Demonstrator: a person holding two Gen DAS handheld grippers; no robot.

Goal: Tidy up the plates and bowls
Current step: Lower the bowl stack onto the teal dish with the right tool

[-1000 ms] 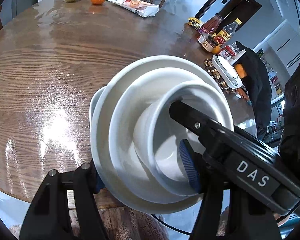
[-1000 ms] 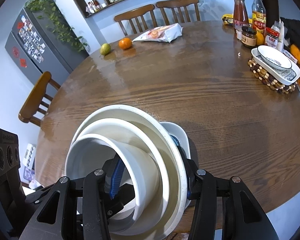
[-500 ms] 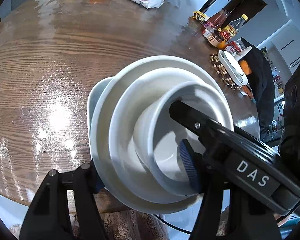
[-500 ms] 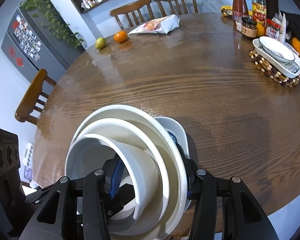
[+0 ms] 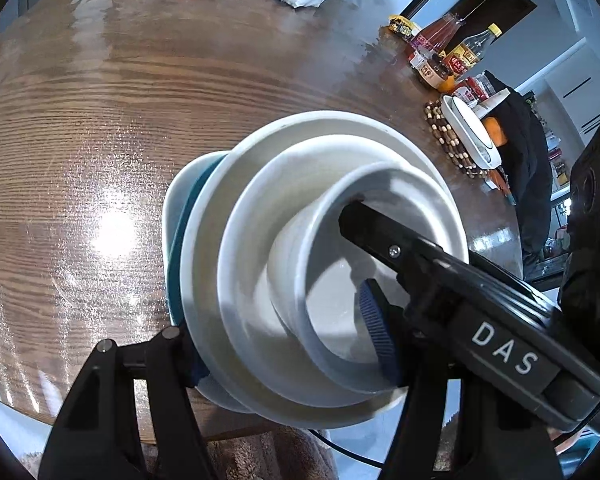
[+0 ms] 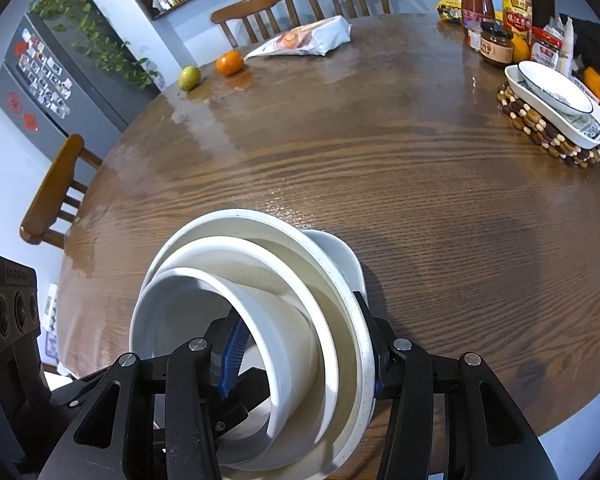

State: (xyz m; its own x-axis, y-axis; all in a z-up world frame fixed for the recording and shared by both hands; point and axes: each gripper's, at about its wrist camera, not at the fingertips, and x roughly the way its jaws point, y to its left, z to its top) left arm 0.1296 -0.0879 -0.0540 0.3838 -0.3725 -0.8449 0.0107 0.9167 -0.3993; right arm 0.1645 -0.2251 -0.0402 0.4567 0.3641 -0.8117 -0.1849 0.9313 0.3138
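Note:
A nested stack of white bowls and plates [image 5: 260, 240] [image 6: 260, 264], with a teal-edged dish [image 5: 180, 248] at its underside, hangs tilted over the near edge of the round wooden table [image 6: 420, 200]. My left gripper [image 5: 284, 346] is shut on the stack, one blue pad inside the innermost bowl and the other finger under the outer plate. From the opposite side my right gripper [image 6: 304, 360] clamps it the same way. A second white oval dish holding a bowl [image 6: 556, 104] [image 5: 470, 136] rests on a beaded trivet at the table's right.
A pear [image 6: 190, 78], an orange [image 6: 230, 62] and a snack bag [image 6: 304, 38] lie at the far side. Bottles and jars [image 6: 496, 20] crowd the far right. Wooden chairs [image 6: 52, 196] ring the table, and a fridge [image 6: 40, 76] stands at the left.
Both grippers keep the same hold on the stack. The stack has barely shifted against the table.

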